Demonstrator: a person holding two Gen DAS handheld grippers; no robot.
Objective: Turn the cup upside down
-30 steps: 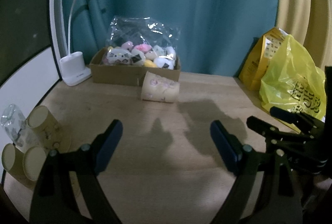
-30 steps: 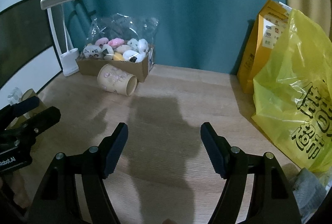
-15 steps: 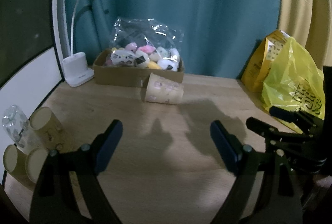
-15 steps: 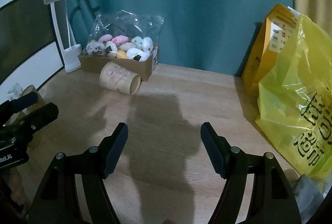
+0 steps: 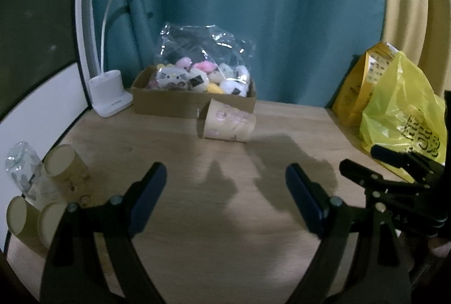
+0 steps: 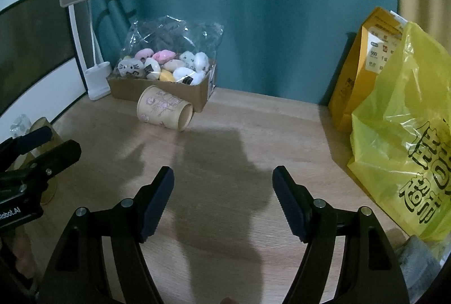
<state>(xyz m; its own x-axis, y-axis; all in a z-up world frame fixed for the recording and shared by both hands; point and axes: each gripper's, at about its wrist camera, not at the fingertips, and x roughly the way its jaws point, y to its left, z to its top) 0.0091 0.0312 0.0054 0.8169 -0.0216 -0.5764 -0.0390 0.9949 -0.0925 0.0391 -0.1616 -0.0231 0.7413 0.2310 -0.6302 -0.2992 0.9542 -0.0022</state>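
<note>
Change: both views sit closer to the paper cup (image 5: 227,124) than a second ago; approach under way, nothing grasped.
Cup: one, on its side, centre frame, against the cardboard box (image 5: 194,104).
Left gripper (image 5: 225,191): wide, empty.
Right gripper (image 6: 222,195): wide, empty.
Spare cups (image 5: 66,166): three, lower left.

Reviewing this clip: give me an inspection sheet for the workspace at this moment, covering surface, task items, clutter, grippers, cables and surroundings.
Surface: wooden table, shadows across the middle.
Job's things: paper cup lying on its side, close in front of the cardboard box.
Clutter: box holds bagged plush toys; white desk lamp; yellow plastic bag; orange carton; more paper cups and a clear bottle at the table's left edge.
Grippers: left gripper open, empty; right gripper open, empty; both well short of the cup.
Cables: nothing seen.
Surroundings: teal curtain behind.
</note>
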